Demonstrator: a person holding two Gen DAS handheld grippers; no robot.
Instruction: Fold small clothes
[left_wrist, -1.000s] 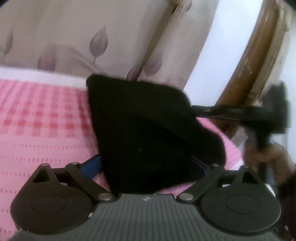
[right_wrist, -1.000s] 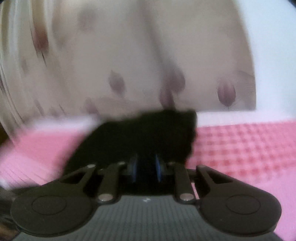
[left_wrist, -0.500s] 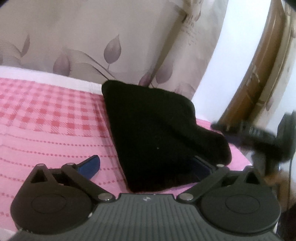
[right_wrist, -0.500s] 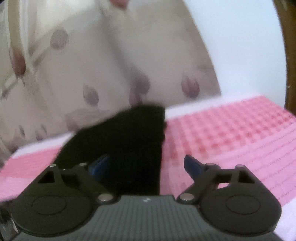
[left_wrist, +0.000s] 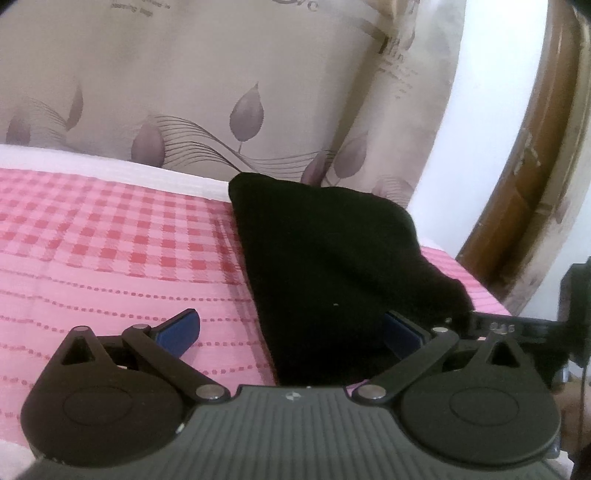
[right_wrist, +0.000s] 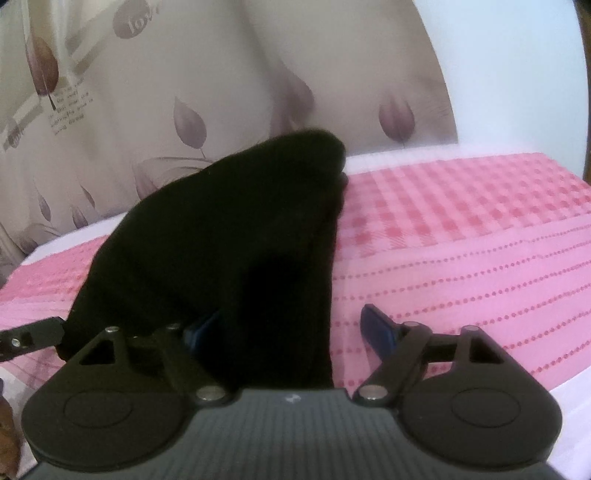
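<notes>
The left tool (left_wrist: 291, 328) is spread wide, its jaws gripping nothing. The right tool (right_wrist: 291, 326) is closing slightly, pads clear of cloth. One black garment (left_wrist: 332, 266) is seen mid-frame on one pink checked bed (left_wrist: 110, 258), before one leaf-printed curtain (left_wrist: 221, 92).

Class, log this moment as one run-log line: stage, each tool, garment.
stage: released | left tool: open, empty | right tool: jaws closing, pads off cloth | black garment: lying folded on pink checked sheet
</notes>
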